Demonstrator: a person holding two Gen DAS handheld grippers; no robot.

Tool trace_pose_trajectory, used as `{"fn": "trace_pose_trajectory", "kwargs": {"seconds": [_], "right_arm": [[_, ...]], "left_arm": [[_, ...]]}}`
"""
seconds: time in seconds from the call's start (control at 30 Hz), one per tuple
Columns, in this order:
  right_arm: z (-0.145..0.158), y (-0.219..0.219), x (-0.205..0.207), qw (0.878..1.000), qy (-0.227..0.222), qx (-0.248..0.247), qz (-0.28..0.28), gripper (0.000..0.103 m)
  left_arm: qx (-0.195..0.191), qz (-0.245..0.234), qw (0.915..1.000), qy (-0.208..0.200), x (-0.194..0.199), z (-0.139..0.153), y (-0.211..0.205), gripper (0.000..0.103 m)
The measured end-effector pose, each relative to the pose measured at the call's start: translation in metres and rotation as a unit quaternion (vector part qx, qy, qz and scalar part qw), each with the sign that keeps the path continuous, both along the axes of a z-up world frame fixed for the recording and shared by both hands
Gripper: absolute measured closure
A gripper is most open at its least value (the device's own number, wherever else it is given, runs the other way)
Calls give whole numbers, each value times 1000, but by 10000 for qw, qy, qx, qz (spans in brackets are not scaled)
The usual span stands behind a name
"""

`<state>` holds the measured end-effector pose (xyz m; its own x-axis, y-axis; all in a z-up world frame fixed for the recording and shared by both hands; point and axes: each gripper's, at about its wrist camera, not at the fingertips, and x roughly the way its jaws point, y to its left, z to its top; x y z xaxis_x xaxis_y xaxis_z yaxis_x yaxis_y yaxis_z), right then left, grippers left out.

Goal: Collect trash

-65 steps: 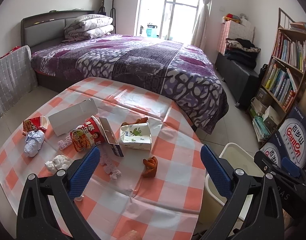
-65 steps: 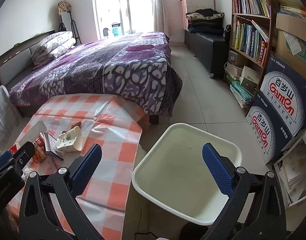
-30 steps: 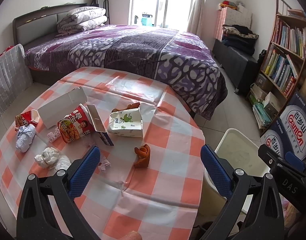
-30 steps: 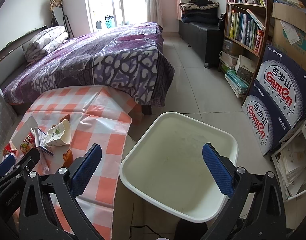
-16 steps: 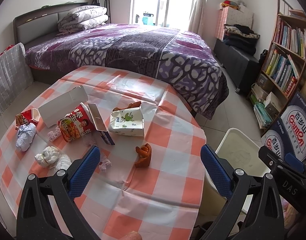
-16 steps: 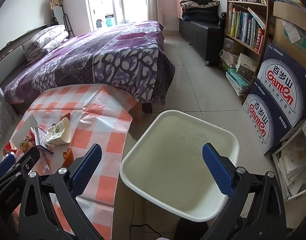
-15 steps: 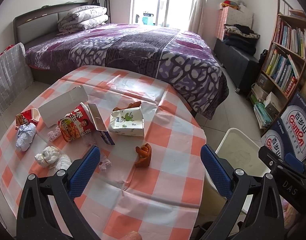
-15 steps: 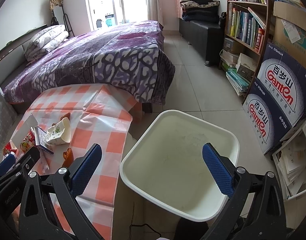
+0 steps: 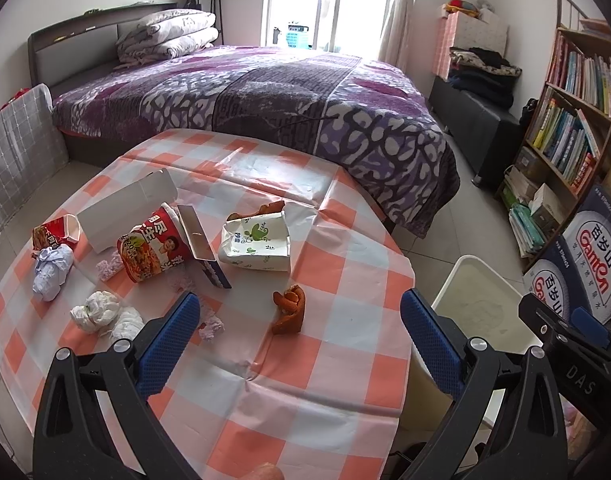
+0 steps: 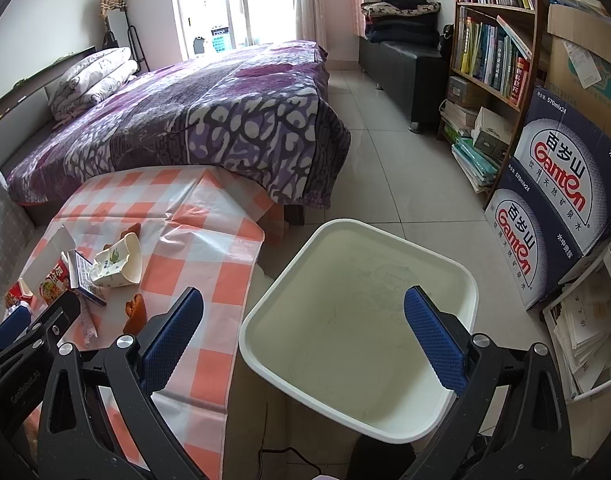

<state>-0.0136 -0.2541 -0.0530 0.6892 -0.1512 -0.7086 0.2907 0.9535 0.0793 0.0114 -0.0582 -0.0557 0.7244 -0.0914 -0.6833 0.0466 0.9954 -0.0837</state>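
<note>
- Left wrist view: my left gripper (image 9: 297, 320) hovers above the near part of a round table (image 9: 345, 352) covered in an orange-and-white checked cloth. Its two blue-padded fingers (image 9: 167, 346) are spread wide apart and hold nothing.
- The trash lies scattered on the cloth ahead of me. Closest to the gap between the fingers is a curled brown peel (image 9: 290, 309), lying alone.
- Beyond it sits a crumpled white paper bag with green leaf print (image 9: 255, 245), with a second brown scrap (image 9: 261, 211) just behind it.
- To the left, a red instant noodle cup (image 9: 153, 249) lies on its side, touching a white carton with a blue end (image 9: 201, 244). A larger plain white box (image 9: 123, 216) lies behind the cup.
- Further left are a small red wrapper (image 9: 51, 234), a bluish-white wad of paper (image 9: 51, 266), and two white tissue balls (image 9: 105, 316) near my left finger.
- A purple patterned bed (image 9: 265, 96) stands behind the table.
- Right wrist view: my right gripper (image 10: 303, 336) is held over a cream square bin (image 10: 471, 300) that stands on the floor just beside the table's right edge. Its fingers are also spread wide and hold nothing.
- I see no trash inside the bin.
- Stacked printed cardboard cases (image 10: 553, 200) and a bookshelf (image 10: 493, 52) stand to the right of the bin.
</note>
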Motion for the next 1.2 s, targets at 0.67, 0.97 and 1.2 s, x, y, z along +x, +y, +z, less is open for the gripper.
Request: {"fn": "trace_pose_trajectory", "kwargs": {"seconds": [0.67, 0.97, 1.2], "right_arm": [[-2, 4, 2, 9998, 6, 195, 49, 7], [0, 56, 18, 9961, 227, 315, 799, 7], [-10, 104, 30, 9859, 673, 369, 1485, 7]], "left_arm": [[-44, 174, 9998, 106, 4, -1, 20, 6], [133, 875, 9919, 906, 24, -2, 98, 6], [-139, 1162, 9717, 2054, 50, -21, 167, 6]]}}
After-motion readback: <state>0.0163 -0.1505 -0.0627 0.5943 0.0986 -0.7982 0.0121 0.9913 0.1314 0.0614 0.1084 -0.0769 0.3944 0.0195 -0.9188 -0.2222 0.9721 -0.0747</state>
